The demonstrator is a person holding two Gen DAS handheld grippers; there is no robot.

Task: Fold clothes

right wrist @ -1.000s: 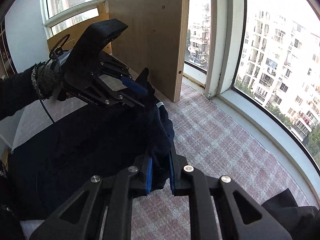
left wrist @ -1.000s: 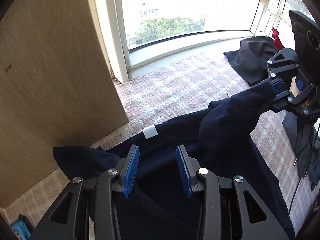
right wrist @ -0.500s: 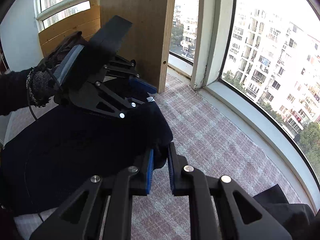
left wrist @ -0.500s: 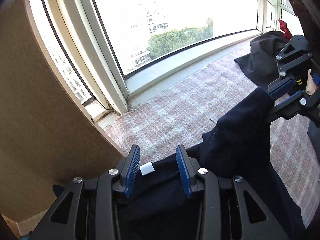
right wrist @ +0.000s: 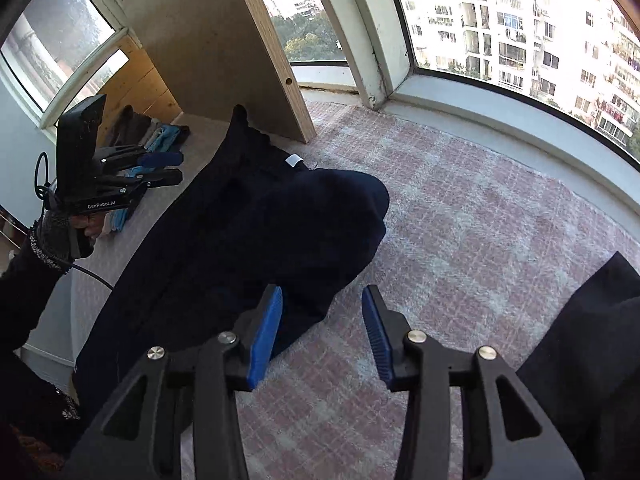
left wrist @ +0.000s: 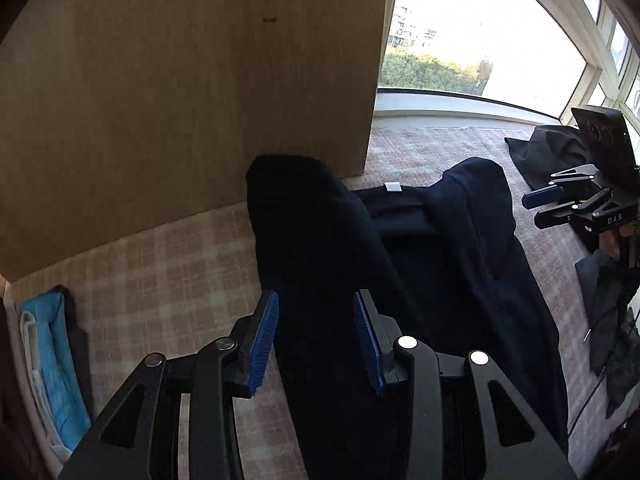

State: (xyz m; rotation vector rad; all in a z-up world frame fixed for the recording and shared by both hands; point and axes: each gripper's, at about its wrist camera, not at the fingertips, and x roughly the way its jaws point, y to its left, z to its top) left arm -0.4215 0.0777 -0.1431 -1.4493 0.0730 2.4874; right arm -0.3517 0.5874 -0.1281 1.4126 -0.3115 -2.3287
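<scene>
A dark navy garment (left wrist: 400, 264) lies flat on the pink checked cloth (left wrist: 168, 272), both long sides folded in over its middle, and a white neck label (left wrist: 393, 187) shows at its far end. My left gripper (left wrist: 316, 340) is open above the garment's left fold and pinches nothing. In the right wrist view the same garment (right wrist: 260, 220) lies ahead and to the left, with its label (right wrist: 294, 160) visible. My right gripper (right wrist: 320, 328) is open at the edge of the right fold and holds nothing. Each gripper appears in the other's view: right gripper (left wrist: 560, 204), left gripper (right wrist: 160, 168).
A wooden panel (left wrist: 180, 80) stands just behind the garment. Folded blue clothes (left wrist: 48, 360) lie at the left edge, and another dark garment pile (left wrist: 552, 152) lies near the window sill (right wrist: 500, 120). More dark fabric (right wrist: 592, 340) lies at my right gripper's side.
My right gripper has opened and let go of the garment's side, which now lies folded over the middle. Both grippers have drawn back from the garment.
</scene>
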